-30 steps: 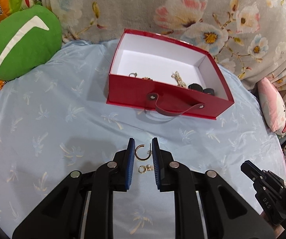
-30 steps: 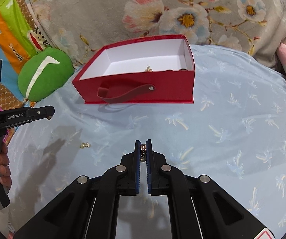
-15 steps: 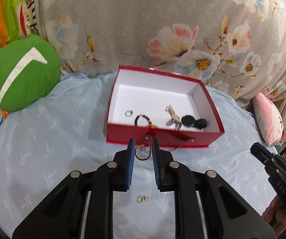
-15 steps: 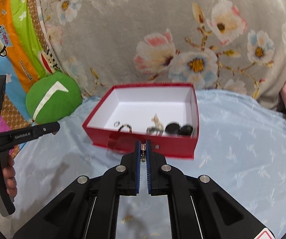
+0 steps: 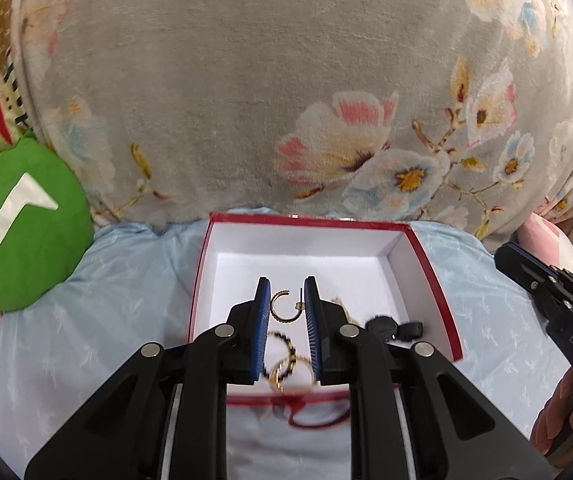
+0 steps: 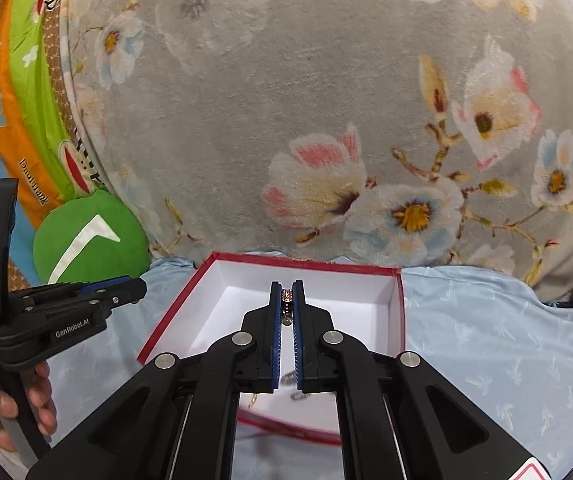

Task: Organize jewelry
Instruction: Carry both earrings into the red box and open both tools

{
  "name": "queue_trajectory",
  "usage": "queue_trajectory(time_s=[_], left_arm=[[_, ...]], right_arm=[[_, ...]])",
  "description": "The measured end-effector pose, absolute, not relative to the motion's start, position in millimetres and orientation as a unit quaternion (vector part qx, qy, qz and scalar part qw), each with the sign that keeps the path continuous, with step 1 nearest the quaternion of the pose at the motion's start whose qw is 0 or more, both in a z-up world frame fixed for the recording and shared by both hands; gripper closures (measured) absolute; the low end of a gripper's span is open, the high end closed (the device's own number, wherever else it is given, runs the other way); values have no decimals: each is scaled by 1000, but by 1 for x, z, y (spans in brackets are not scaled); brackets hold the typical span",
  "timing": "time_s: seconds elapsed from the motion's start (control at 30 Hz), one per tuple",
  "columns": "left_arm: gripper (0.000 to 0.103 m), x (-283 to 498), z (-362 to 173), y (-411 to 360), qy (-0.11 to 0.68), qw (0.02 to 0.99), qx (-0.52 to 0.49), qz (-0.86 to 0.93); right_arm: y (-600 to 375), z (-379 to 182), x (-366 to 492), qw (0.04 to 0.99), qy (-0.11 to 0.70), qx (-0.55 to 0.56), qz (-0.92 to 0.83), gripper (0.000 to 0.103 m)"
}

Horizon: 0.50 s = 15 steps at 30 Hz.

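A red box [image 5: 434,284] with a white inside sits on the light blue sheet, also seen in the right wrist view as the red box [image 6: 400,312]. My left gripper [image 5: 286,300] hangs over it, shut on a gold hoop earring [image 5: 284,306]. Beneath it in the box lie a beaded hoop [image 5: 286,356], a gold chain piece and black pieces [image 5: 394,326]. My right gripper [image 6: 286,298] is over the box too, shut on a small gold ring [image 6: 286,295]. The left gripper [image 6: 98,294] shows at the left of the right wrist view.
A grey floral blanket [image 5: 286,100] rises right behind the box. A green round cushion [image 5: 14,240] lies to the left and a pink pillow [image 5: 546,240] to the right. A hand [image 6: 6,396] holds the left tool's grip.
Both grippers have risen from the sheet and moved forward over the red box, each carrying its piece. The small gold pieces on the sheet have dropped out of view.
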<state>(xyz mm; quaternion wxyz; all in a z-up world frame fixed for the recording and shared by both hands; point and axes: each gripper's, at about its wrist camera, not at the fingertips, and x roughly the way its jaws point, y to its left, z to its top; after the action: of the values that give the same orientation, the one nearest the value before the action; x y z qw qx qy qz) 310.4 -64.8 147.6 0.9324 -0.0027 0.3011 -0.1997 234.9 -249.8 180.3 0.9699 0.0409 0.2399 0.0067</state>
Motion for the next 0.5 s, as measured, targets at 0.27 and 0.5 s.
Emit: queue_trajectory(time_s=[0.27, 0.5], left_arm=[[86, 381, 129, -91, 325, 924, -7, -200], [35, 405, 121, -97, 310, 933, -8, -184]], right_arm=[[-259, 159, 309, 961, 274, 41, 7, 98], [-270, 152, 327, 965, 256, 58, -15, 55]])
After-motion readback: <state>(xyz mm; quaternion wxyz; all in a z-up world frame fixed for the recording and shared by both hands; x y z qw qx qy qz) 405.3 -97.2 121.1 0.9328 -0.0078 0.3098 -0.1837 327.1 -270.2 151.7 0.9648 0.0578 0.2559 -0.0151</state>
